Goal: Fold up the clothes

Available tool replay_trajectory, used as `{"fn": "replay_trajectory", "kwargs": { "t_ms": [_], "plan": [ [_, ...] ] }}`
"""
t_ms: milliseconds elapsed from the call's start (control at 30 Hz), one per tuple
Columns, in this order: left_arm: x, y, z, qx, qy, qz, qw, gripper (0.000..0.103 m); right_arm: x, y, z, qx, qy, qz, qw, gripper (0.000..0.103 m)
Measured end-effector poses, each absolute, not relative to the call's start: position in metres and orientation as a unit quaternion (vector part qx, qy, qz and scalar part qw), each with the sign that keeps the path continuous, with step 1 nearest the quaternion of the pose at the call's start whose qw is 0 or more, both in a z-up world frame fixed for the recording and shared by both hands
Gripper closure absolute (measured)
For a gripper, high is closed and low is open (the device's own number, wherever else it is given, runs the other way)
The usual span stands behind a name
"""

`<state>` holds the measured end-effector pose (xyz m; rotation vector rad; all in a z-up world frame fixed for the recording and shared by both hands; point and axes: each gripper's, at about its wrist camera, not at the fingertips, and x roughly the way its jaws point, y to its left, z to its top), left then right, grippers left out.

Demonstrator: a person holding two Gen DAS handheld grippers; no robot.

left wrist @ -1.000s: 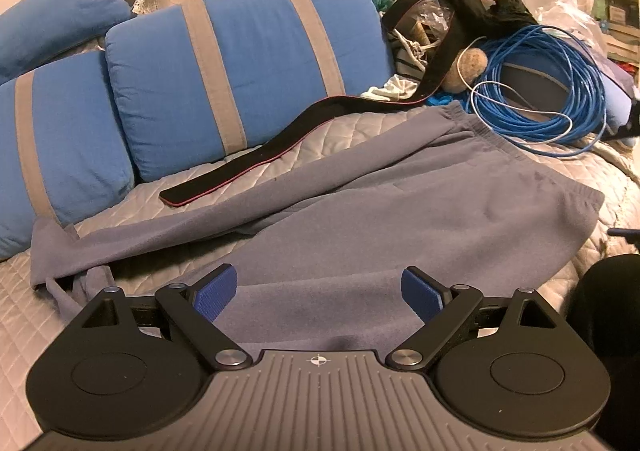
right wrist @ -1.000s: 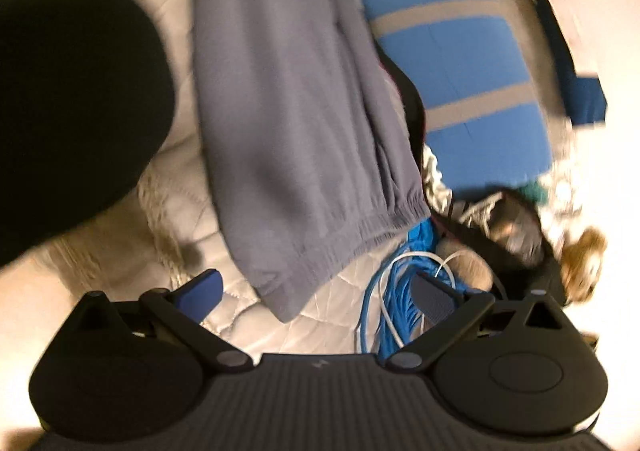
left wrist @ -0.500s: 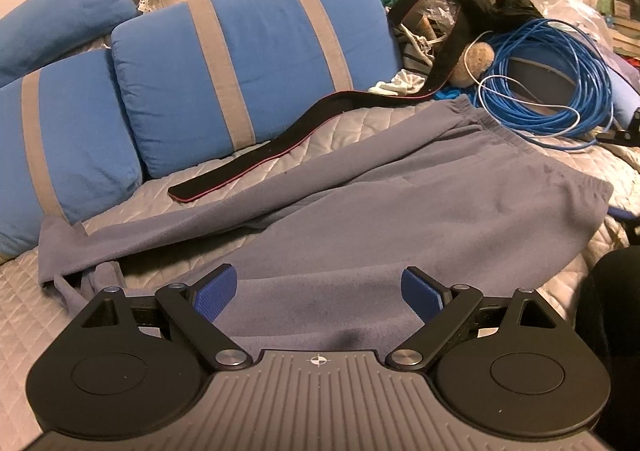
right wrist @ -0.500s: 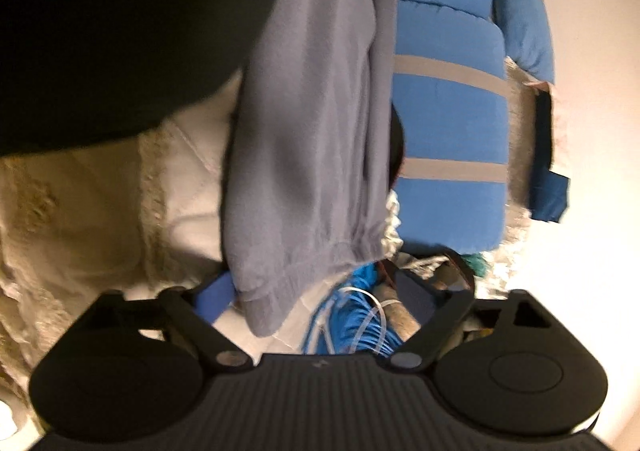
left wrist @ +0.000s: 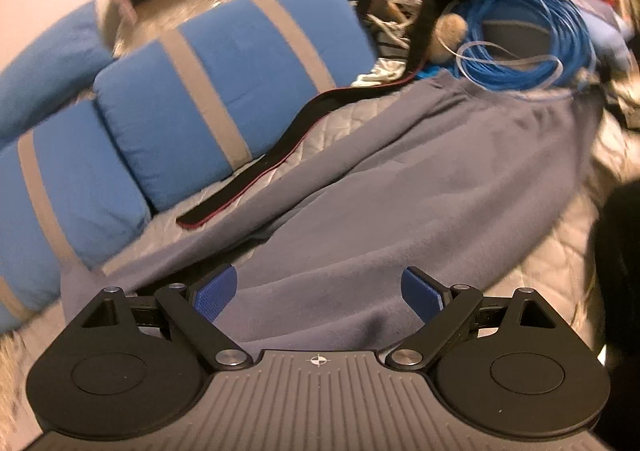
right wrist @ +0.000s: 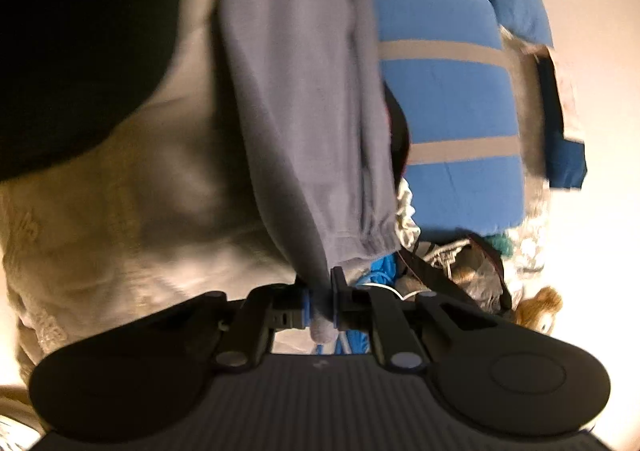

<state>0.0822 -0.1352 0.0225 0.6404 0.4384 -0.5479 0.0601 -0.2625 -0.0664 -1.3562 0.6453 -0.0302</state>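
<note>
Blue cushions (left wrist: 224,91) are blocking the far side of the bed, w/ a black strap (left wrist: 288,155) lying along their base, just beside the grey pants (left wrist: 420,191). Blue cable coil (left wrist: 532,39) & a clutter pile are crowding the waistband end, touching the fabric there. Bare quilt (right wrist: 160,203) on the near side is leaving free room beside the pants, w/ a dark shape (right wrist: 72,43) looming over part of it.

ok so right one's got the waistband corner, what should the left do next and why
Probably lower the left gripper and close it on the grey sweatpants. Its fingers are open above the fabric, holding nothing, while the right gripper is shut on the waistband corner, so a second hold seems needed before folding.
</note>
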Motion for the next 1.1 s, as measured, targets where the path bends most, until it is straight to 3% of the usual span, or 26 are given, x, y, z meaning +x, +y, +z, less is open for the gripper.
{"fn": "replay_trajectory", "kwargs": {
  "t_ms": [333,567,733,933,1100],
  "plan": [
    [0.056,-0.162,-0.013,0.421,0.155,-0.254,0.857,0.013,0.097,-0.267,0.019,-0.572,0.287,-0.023,0.768,0.093],
    [0.048,-0.181,-0.051,0.558,0.076,-0.202,0.801,0.013,0.101,-0.269,0.034,-0.558,0.29,-0.025,0.777,0.093],
    [0.043,-0.182,-0.059,0.593,0.036,-0.155,0.79,0.015,0.095,-0.269,0.031,-0.55,0.296,-0.024,0.781,0.093],
    [0.039,-0.179,-0.052,0.591,0.016,-0.119,0.798,0.032,0.092,-0.269,0.027,-0.549,0.297,-0.023,0.781,0.093],
    [0.042,-0.178,-0.04,0.575,0.032,-0.116,0.809,0.058,0.088,-0.271,0.021,-0.542,0.307,-0.018,0.782,0.092]
  ]
}}
